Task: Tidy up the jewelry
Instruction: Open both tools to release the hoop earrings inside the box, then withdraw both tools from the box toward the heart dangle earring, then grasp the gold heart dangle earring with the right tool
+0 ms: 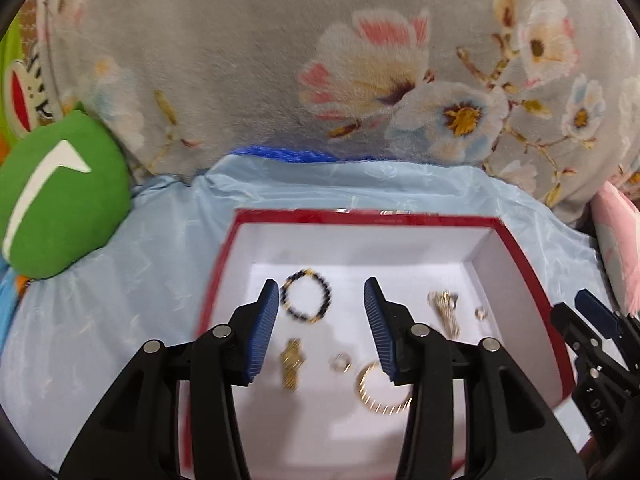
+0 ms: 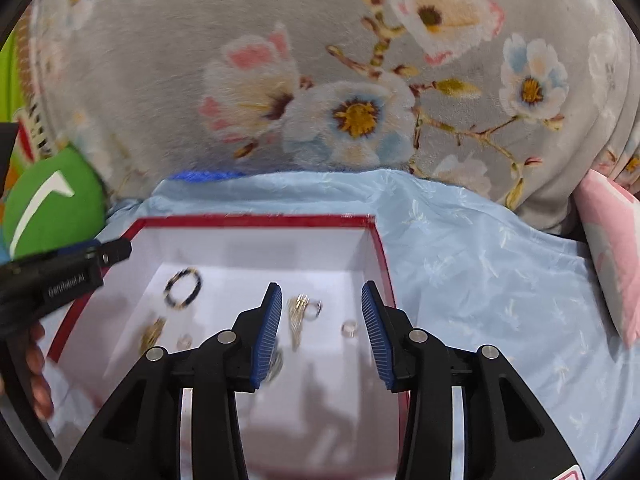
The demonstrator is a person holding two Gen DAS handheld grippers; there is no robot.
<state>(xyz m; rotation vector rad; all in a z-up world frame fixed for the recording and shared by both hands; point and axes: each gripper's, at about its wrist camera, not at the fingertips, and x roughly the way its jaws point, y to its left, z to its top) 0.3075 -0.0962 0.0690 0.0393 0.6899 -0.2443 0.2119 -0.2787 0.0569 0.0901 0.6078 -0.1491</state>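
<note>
A red box [image 1: 362, 217] with a white inside lies on light blue cloth; it also shows in the right wrist view [image 2: 256, 221]. In it lie a black and gold bead bracelet [image 1: 307, 295] [image 2: 183, 287], a gold watch [image 1: 292, 363], a small ring [image 1: 341, 362], a gold bangle [image 1: 383, 390], a gold chain piece [image 1: 445, 312] [image 2: 299, 316] and another small ring [image 1: 481, 313] [image 2: 349, 328]. My left gripper [image 1: 323, 330] is open and empty above the box. My right gripper [image 2: 318, 334] is open and empty above the box's right part.
A grey floral blanket [image 1: 280, 60] rises behind the box. A green cushion [image 1: 60, 196] sits at the left and a pink pillow [image 2: 612, 248] at the right. The light blue cloth [image 2: 480, 280] spreads to the right of the box.
</note>
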